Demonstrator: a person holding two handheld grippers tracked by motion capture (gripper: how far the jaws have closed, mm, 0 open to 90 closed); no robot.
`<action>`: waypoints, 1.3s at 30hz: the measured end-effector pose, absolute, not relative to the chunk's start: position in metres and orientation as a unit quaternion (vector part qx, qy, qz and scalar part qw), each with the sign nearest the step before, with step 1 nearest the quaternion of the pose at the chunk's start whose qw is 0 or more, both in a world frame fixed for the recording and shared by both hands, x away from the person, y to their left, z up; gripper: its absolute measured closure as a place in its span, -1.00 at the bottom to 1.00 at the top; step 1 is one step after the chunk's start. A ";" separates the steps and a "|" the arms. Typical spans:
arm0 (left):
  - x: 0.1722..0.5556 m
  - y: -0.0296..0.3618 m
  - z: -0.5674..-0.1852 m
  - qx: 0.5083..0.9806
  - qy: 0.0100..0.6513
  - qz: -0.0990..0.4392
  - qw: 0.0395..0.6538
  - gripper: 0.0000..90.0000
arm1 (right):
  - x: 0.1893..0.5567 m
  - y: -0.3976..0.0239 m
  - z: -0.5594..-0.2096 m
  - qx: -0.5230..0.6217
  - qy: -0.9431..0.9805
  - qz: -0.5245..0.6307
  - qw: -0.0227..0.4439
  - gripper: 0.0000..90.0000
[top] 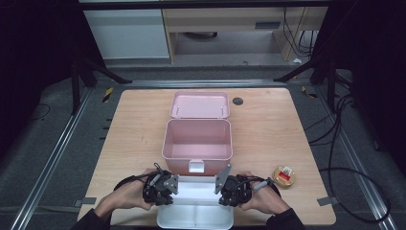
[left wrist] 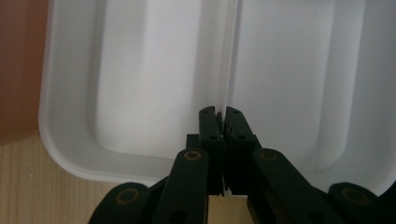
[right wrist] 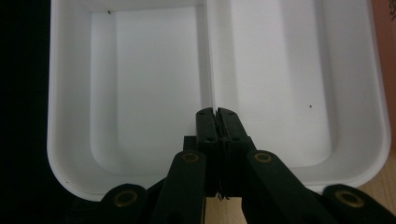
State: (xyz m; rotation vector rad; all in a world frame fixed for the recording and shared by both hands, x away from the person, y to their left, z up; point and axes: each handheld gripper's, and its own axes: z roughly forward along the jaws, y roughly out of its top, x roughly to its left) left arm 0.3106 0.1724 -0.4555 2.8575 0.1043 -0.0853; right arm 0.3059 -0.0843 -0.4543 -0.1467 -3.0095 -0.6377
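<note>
Tabletop: both grippers [left wrist: 220,112] [right wrist: 216,112] clamp the white tray's [top: 196,218] divider.

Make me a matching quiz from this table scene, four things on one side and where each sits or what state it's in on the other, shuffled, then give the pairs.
Things:
1. pink box
2. white tray
3. round tin
4. left gripper

Places or states:
A. near the right edge of the table
B. shut on the tray's divider
C. lid open, middle of the table
D. at the near edge, between the two hands

Pairs: 1-C, 2-D, 3-A, 4-B
</note>
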 end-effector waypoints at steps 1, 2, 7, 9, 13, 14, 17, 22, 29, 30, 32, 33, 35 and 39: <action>0.312 0.172 -0.459 0.989 0.039 -0.031 0.139 0.94 | 0.307 -0.085 -0.457 -0.050 -0.977 -0.206 0.030 0.97; 0.313 0.171 -0.461 0.989 0.040 -0.029 0.139 0.94 | 0.309 -0.085 -0.460 -0.051 -0.976 -0.208 0.028 0.96; 0.317 0.169 -0.470 0.990 0.049 -0.024 0.132 0.92 | 0.313 -0.086 -0.469 -0.055 -0.976 -0.210 0.022 0.96; 0.317 0.169 -0.472 0.990 0.051 -0.024 0.128 0.91 | 0.313 -0.085 -0.470 -0.056 -0.976 -0.210 0.023 0.96; 0.317 0.170 -0.473 0.989 0.057 -0.014 0.136 0.85 | 0.313 -0.085 -0.474 -0.064 -0.975 -0.212 0.017 0.93; 0.317 0.170 -0.472 0.988 0.057 -0.010 0.141 0.79 | 0.313 -0.086 -0.473 -0.067 -0.974 -0.218 0.016 0.92; 0.315 0.176 -0.463 0.983 0.072 -0.003 0.167 0.66 | 0.313 -0.089 -0.467 -0.085 -0.967 -0.238 0.014 0.80; 0.313 0.186 -0.450 0.973 0.111 0.010 0.201 0.35 | 0.313 -0.102 -0.451 -0.137 -0.951 -0.277 -0.011 0.54; 0.318 0.213 -0.442 0.953 0.193 0.053 0.227 -0.04 | 0.320 -0.129 -0.436 -0.225 -0.926 -0.299 -0.052 0.30; 0.320 0.217 -0.441 0.947 0.211 0.052 0.236 -0.04 | 0.320 -0.129 -0.436 -0.225 -0.926 -0.299 -0.052 0.30; 0.325 0.226 -0.440 0.935 0.243 0.054 0.252 -0.12 | 0.324 -0.137 -0.434 -0.245 -0.918 -0.304 -0.072 0.25; 0.327 0.232 -0.439 0.926 0.262 0.063 0.264 -0.12 | 0.326 -0.140 -0.433 -0.253 -0.914 -0.305 -0.079 0.24; 0.333 0.241 -0.439 0.914 0.292 0.077 0.272 -0.20 | 0.331 -0.151 -0.431 -0.288 -0.900 -0.315 -0.091 0.21; 0.342 0.257 -0.440 0.893 0.346 0.098 0.269 -0.31 | 0.342 -0.167 -0.427 -0.345 -0.877 -0.313 -0.116 0.04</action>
